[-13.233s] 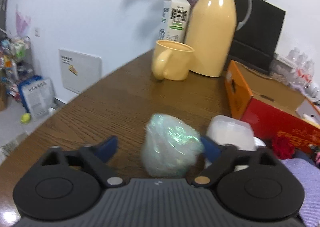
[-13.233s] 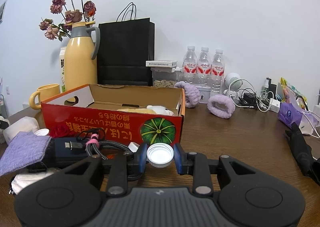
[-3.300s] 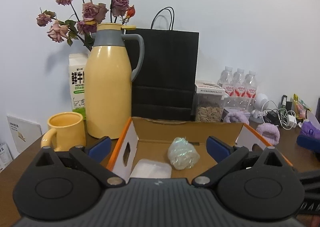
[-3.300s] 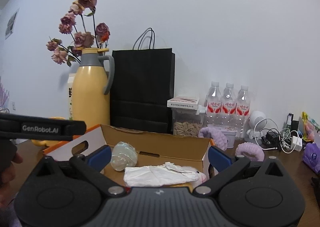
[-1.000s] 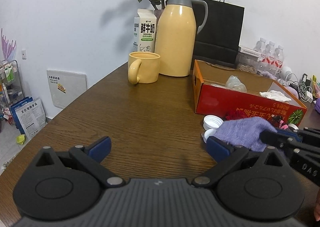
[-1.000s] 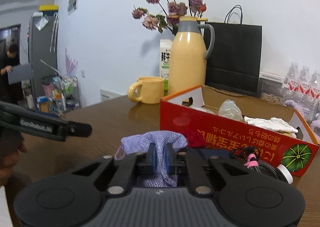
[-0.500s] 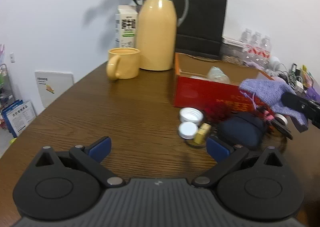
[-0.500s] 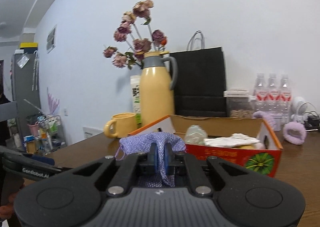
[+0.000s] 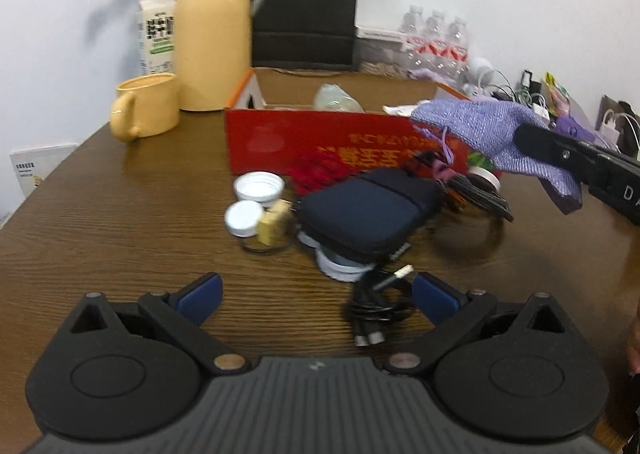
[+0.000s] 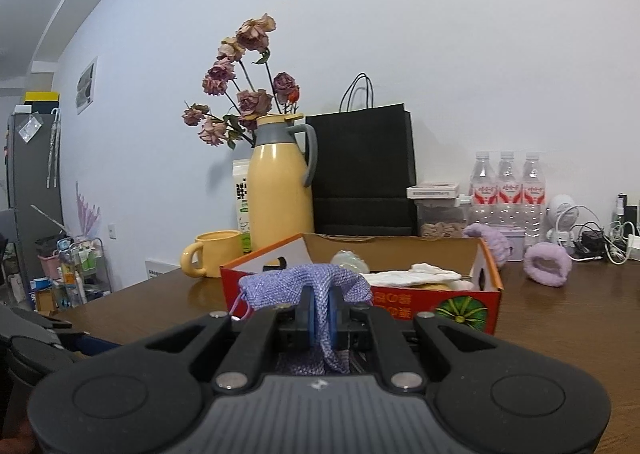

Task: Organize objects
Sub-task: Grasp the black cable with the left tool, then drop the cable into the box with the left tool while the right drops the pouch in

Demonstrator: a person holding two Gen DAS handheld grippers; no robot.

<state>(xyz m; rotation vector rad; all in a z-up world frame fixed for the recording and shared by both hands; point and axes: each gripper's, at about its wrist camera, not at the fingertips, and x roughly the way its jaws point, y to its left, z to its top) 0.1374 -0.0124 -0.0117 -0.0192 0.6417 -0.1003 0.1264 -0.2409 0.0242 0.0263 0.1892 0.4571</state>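
From the left wrist view, on the wooden table (image 9: 120,222):
Left gripper (image 9: 316,294): jaws spread wide, nothing between the blue pads, hovering just above the tabletop.
Right gripper (image 9: 576,166): enters from the right edge, carrying a purple knitted pouch (image 9: 492,134) in the air over the right end of the red cardboard box (image 9: 320,142).
Box contents: one crumpled clear plastic wrap (image 9: 336,100) and one white cloth, partly hidden.
Caps: two white bottle caps (image 9: 259,188) side by side in front of the box.
Navy case (image 9: 368,210): one, lying on a white round lid.
Cables: one black coil (image 9: 376,306) near the right pad, one braided bundle (image 9: 476,194) beside the case.
Yellow items: one thermos jug (image 9: 214,30), one mug (image 9: 146,106).
Black paper bag (image 9: 304,6): one, behind the box.
Water bottles: three against the wall.

At the right wrist view:
Right gripper (image 10: 320,314): pads pinched together on the purple knitted pouch (image 10: 304,286), which drapes over both sides.
Red cardboard box (image 10: 460,300): one, open, just beyond the pouch.
Water bottles (image 10: 507,190): three.
Purple fuzzy bands (image 10: 548,266): two, right of the box.
Dried flowers (image 10: 244,94): one bunch behind the jug.
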